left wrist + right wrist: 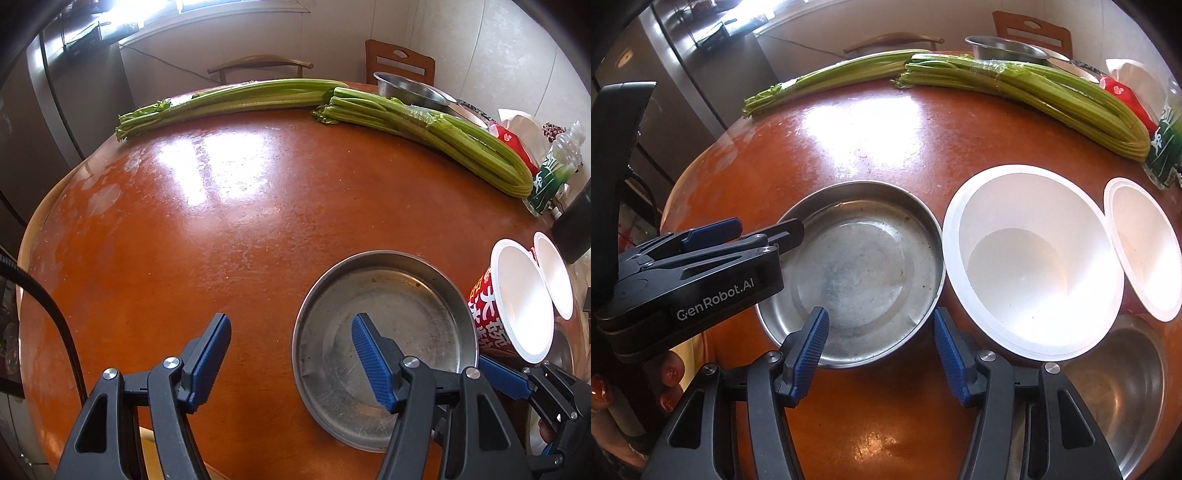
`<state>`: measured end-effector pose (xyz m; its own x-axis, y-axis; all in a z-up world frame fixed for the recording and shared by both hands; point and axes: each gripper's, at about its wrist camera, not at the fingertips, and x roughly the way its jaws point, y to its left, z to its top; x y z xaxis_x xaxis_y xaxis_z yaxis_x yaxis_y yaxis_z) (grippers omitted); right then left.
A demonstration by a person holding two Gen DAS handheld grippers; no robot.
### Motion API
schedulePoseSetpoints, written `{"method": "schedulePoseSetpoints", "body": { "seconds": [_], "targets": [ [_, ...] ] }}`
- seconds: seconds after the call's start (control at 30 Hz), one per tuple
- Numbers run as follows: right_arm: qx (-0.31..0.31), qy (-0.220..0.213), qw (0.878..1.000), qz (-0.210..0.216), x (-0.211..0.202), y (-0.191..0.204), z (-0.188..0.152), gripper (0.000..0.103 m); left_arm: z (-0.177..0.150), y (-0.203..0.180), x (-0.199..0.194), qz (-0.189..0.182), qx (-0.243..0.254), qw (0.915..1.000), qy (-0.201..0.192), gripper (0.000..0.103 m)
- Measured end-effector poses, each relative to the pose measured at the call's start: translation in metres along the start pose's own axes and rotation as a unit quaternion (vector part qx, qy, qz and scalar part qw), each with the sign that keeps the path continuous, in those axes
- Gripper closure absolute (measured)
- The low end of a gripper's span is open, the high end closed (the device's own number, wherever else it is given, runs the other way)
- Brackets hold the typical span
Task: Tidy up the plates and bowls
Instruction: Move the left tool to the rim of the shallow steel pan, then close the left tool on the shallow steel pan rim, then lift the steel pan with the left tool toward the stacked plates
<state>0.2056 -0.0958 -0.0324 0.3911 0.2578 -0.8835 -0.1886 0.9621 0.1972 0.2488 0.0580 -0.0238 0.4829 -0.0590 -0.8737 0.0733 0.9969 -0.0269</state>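
2 close downward wrist views, shared plate (384, 332)

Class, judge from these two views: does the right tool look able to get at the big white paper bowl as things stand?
Probably yes. The right tool is open and empty, and the big white paper bowl sits just beside it, its rim uncovered; only the metal plate lies close by.

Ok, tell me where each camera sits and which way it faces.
Left wrist: on the left gripper, angled down at the steel plate; its own open blue fingers show.
Right wrist: on the right gripper, facing the plate and white paper bowl; own fingers, left gripper, fingertips.
Shared: plate, bowl, celery, table.
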Motion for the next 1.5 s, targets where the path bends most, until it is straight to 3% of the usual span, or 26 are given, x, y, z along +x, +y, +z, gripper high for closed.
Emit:
{"method": "schedulePoseSetpoints", "body": {
  "seconds": [0.63,1.03,1.5],
  "targets": [
    [-0.027,-0.001,1.0,0.013,0.015,0.013,-0.003,0.043,-0.002,0.009,0.02,-0.036,-0.022,0.9983,0.039,0.036],
    [-0.037,-0.016,0.999,0.019,0.017,0.02,-0.002,0.042,-0.005,0.0,0.02,-0.03,0.007,0.9989,0.035,0.039],
    [-0.031,-0.037,0.998,0.036,-0.001,0.021,-0.004,0.042,-0.004,0.005,-0.002,-0.047,-0.012,0.9988,0.009,0.039]
  ]
}}
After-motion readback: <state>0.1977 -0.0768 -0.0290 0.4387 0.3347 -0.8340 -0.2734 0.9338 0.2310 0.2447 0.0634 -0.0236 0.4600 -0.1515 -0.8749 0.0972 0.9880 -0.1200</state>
